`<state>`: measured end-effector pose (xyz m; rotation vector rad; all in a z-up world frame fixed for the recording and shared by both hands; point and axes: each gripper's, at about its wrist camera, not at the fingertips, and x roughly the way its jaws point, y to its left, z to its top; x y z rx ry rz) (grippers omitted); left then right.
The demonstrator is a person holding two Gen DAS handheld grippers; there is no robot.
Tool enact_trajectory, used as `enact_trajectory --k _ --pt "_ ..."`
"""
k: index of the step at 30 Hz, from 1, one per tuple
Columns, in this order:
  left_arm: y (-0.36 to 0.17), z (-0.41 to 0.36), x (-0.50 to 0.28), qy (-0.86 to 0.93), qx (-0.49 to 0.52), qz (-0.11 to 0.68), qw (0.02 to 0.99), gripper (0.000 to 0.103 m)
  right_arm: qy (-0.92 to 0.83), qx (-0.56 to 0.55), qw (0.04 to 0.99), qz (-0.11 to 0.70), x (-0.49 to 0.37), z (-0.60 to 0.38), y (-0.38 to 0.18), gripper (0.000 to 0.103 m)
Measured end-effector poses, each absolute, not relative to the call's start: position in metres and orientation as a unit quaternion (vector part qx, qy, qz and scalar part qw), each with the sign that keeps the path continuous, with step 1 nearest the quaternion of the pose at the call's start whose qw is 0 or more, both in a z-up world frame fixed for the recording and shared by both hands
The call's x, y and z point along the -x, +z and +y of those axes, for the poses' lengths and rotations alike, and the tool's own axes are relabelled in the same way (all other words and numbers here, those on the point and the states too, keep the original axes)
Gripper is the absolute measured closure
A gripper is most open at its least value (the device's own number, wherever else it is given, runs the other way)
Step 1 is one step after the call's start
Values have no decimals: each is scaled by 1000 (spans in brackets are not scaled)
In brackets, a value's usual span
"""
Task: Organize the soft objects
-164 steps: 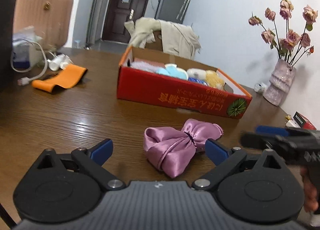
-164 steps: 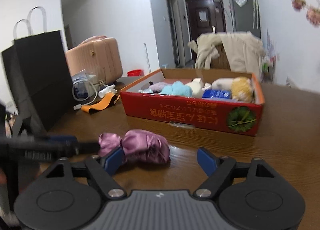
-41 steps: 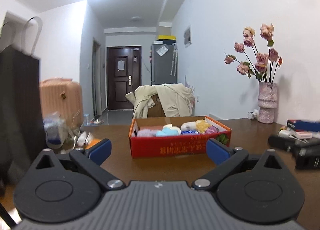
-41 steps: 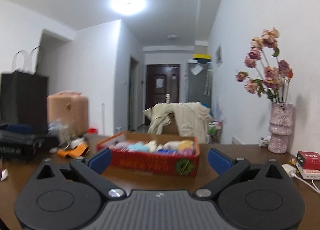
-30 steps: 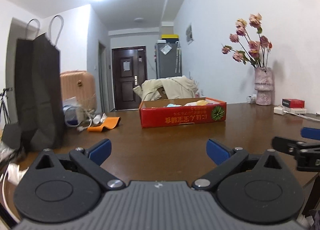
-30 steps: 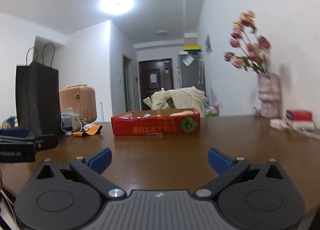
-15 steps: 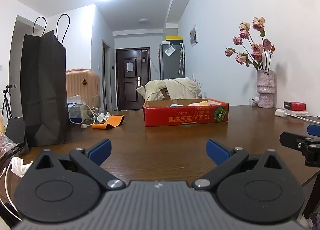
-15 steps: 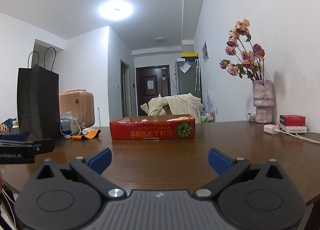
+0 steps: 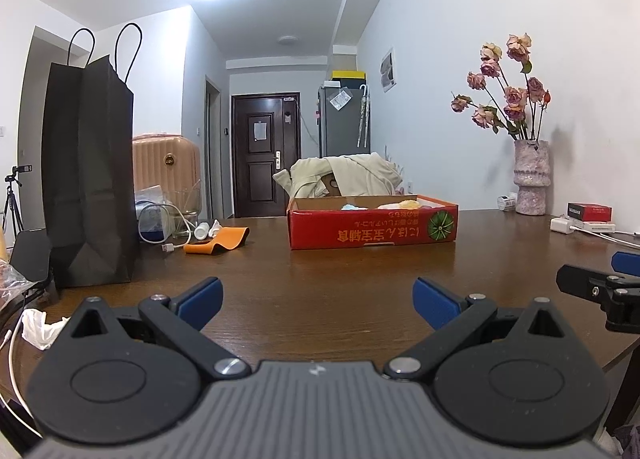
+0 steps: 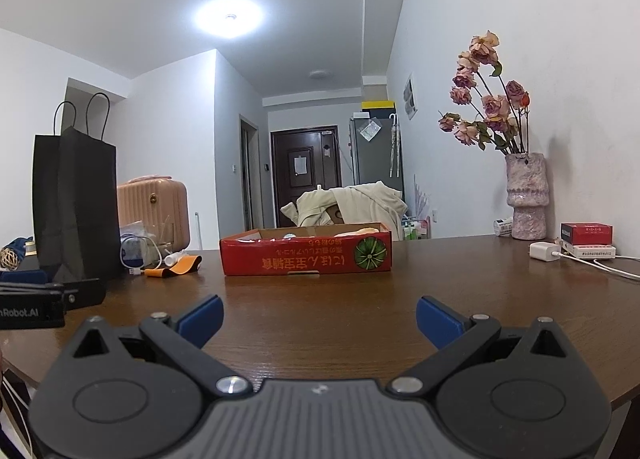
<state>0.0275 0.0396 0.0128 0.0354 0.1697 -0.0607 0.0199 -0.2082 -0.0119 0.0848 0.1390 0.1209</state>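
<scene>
1. Left hand-held gripper (image 9: 316, 299): spread wide, blue fingertips (image 9: 200, 297) at 10 and 2 o'clock of the black body, nothing between them.
2. Held level and low, pointing straight ahead toward 12 o'clock, above the near edge of the table (image 9: 320, 271).
3. Right hand-held gripper (image 10: 318, 319): likewise spread wide, blue fingertips (image 10: 438, 321) well apart, gripping nothing.
4. Also level, aimed at 12 o'clock, over the table's near edge.
5. Side by side: right one's tip visible at 3 o'clock in the left wrist view, left one's black body at 9 o'clock in the right wrist view.
</scene>
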Motion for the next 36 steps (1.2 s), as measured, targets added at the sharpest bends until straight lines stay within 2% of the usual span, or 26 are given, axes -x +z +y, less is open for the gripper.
enact_trajectory --k 36 --pt "12 38 -27 -32 -19 86 996 0 56 -56 993 82 -24 -212 -18 0"
